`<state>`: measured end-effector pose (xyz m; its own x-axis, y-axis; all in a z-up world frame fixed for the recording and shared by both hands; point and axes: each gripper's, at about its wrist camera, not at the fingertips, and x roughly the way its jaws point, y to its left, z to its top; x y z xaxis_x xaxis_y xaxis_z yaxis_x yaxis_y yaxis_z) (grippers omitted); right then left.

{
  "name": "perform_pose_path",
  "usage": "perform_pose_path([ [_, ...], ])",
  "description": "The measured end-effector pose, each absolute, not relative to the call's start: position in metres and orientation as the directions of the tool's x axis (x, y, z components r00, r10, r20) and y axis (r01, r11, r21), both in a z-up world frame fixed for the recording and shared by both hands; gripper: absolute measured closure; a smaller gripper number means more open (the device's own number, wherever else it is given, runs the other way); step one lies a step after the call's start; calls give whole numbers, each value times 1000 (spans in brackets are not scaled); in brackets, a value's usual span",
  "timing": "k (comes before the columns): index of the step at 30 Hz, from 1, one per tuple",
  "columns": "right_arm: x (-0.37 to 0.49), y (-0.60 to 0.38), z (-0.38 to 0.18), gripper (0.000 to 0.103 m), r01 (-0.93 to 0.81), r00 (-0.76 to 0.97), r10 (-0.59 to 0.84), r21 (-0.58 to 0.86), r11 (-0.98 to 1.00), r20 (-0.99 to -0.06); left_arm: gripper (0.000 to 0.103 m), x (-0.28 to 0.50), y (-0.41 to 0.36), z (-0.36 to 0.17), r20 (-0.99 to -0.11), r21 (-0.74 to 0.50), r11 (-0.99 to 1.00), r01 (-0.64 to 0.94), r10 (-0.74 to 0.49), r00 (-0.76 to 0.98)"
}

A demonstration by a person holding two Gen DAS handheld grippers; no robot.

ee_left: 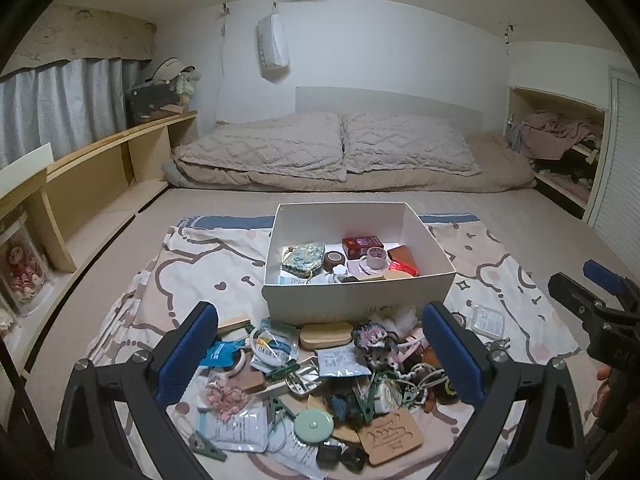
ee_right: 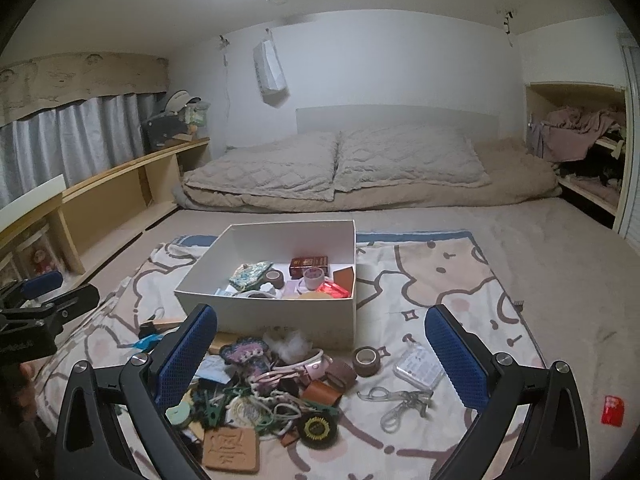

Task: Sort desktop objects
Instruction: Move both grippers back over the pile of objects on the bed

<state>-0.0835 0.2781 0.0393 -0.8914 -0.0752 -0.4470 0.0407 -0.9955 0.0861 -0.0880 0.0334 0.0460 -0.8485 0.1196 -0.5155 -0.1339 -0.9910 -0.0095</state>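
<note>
A white cardboard box (ee_left: 356, 294) (ee_right: 276, 312) stands on a patterned cloth (ee_left: 192, 272) (ee_right: 432, 280) and holds several small items, among them a red card box (ee_left: 362, 245) and a tape roll (ee_left: 376, 257). In front of it lies a heap of small objects (ee_left: 320, 384) (ee_right: 272, 396): green clips, packets, a tan embossed tile (ee_left: 394, 436) (ee_right: 230, 450), a brown tape roll (ee_right: 367, 360), keys (ee_right: 400, 400). My left gripper (ee_left: 320, 356) is open and empty above the heap. My right gripper (ee_right: 320, 360) is open and empty above it too, and shows at the right edge of the left wrist view (ee_left: 600, 304).
A red packet (ee_right: 612, 410) lies on the mattress right of the cloth. A folded beige duvet (ee_left: 320, 152) lies behind the box. Low wooden shelves (ee_left: 100, 176) run along the left; an open closet with clothes (ee_left: 560, 140) is at the right.
</note>
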Motion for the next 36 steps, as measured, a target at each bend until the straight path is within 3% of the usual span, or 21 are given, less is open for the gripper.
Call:
perform_pose_path([
  [28,-2,269,60,0,47,-948,-65,66,-997,-313,0,-16,19,72,-429,-31,-991,-131,132,-894],
  [36,-4,270,48,0,34,-942,-54,66,-997,-331,0,-18,6,60,-432,-47,-994,-96,107,-895],
])
